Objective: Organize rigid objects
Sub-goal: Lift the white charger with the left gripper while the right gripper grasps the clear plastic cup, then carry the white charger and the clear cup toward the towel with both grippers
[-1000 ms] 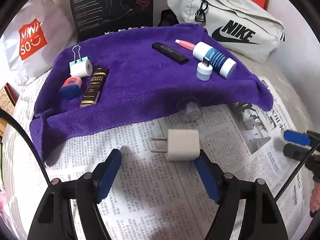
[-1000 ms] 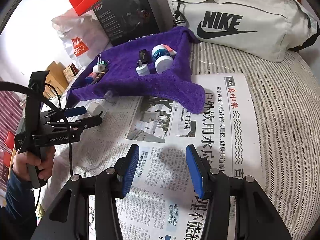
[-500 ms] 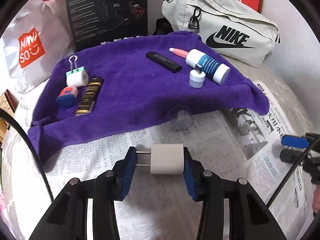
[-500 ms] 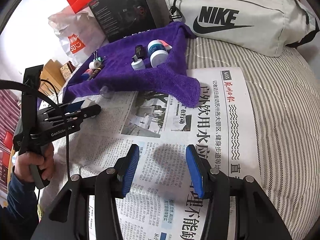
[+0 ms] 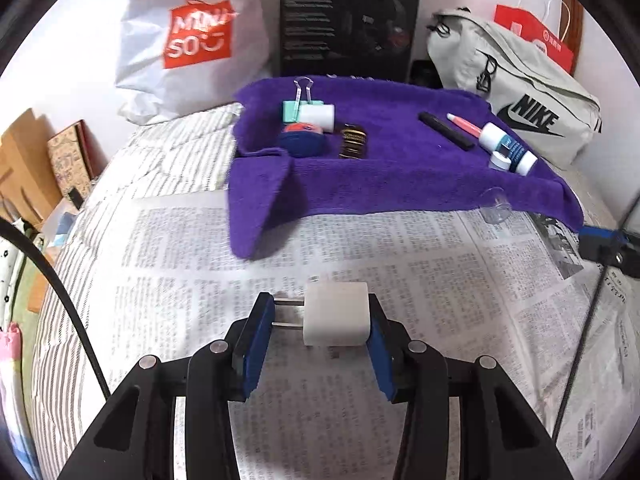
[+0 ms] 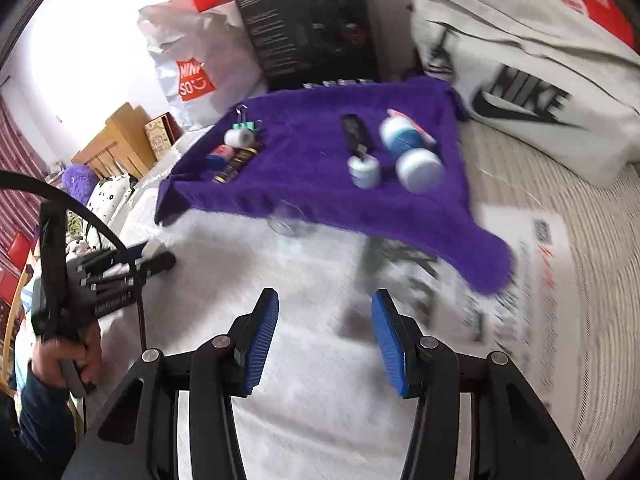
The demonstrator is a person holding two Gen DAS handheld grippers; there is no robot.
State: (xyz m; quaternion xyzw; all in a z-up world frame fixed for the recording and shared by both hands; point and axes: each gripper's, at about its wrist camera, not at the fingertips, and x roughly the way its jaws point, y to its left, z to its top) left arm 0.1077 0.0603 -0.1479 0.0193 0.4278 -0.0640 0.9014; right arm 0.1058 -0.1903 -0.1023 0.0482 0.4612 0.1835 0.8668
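Holding the white charger plug [image 5: 336,314], your left hand-held gripper [image 5: 320,332] has its blue pads closed across the plug's length: the right pad bears on the flat back of the white body and the left pad meets the tips of the two metal prongs, which point to the left in the left wrist view. The jaws closed on it within the last second and stand narrow, with the plug between them above the newspaper [image 5: 440,288] spread on the striped bed cover [image 5: 160,160]. Your right hand-held gripper [image 6: 326,338] is partly open with nothing between its pads, and it hangs over the newspaper in a blurred frame. Beyond both grippers lies the purple towel [image 5: 400,176], its near left corner folded over. On the towel's left part you find a mint binder clip [image 5: 298,106], a white cylinder [image 5: 318,117] touching it, a red and blue object [image 5: 302,140] and a dark bar with gold lettering [image 5: 353,142]. On its right part lie a black stick [image 5: 446,130], a pink pen [image 5: 466,124], a white and blue bottle [image 5: 508,150] and a small white cap [image 5: 500,160] just beside the bottle. A clear plastic cup [image 5: 495,210] lies at the towel's near edge. Behind the towel stand a white Miniso bag [image 5: 192,44], a black box [image 5: 348,20] and a grey Nike bag [image 5: 520,92].
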